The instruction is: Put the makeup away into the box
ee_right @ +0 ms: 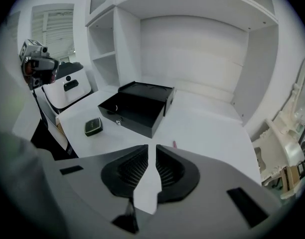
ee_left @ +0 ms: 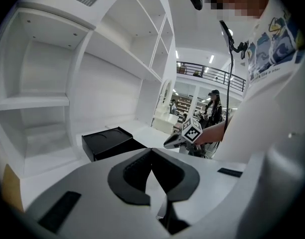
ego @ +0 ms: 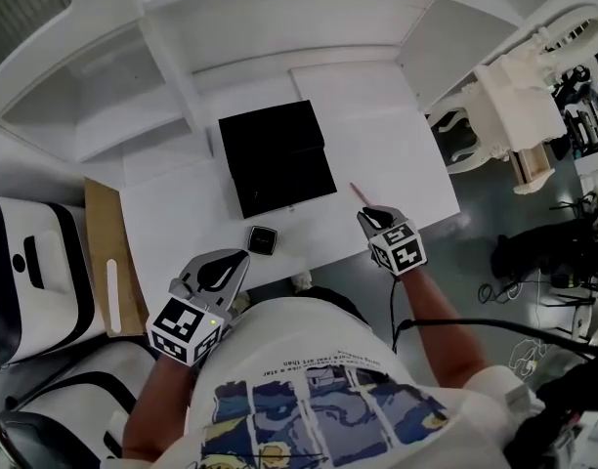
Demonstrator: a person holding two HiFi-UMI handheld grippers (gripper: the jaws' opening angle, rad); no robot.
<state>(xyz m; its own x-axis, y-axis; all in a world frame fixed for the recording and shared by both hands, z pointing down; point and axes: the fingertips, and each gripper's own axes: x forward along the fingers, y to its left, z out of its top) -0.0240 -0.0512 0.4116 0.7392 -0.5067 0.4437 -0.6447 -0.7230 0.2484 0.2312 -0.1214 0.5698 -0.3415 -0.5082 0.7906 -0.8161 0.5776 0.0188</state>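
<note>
**Head view.** White desk point(ego: 397, 154) set into a white shelf unit point(ego: 113, 106).
- Black box point(ego: 279, 159): middle of the desk, in two stepped parts.
- Small dark compact point(ego: 263, 239): just in front of the box's near left corner, not touching it, outside the box.
- Thin pink stick point(ego: 361, 192): flat on the desk, right of the box's near right corner, also outside the box.
- Left gripper point(ego: 235, 260): near the desk's front edge, left of the compact.
- Right gripper point(ego: 367, 217): in front of the box and to its right, tips close to the pink stick.

**Left gripper view.** Fingers point(ee_left: 130, 173) pressed together at the tips, nothing between them.
- The box point(ee_left: 107, 142) lies beyond the fingers and to their left.
- The right gripper point(ee_left: 170, 142) is to the right of the box, over the desk.
- A person point(ee_left: 212, 106) stands far behind.

**Right gripper view.** Fingers point(ee_right: 130, 171) nearly together, with a thin slit between them and nothing in it.
- The pink stick point(ee_right: 174, 144) lies on the desk just past the tips, on the near side of the box point(ee_right: 137, 108).
- The compact point(ee_right: 93, 126) lies left of the box's near corner, apart from it.
</note>
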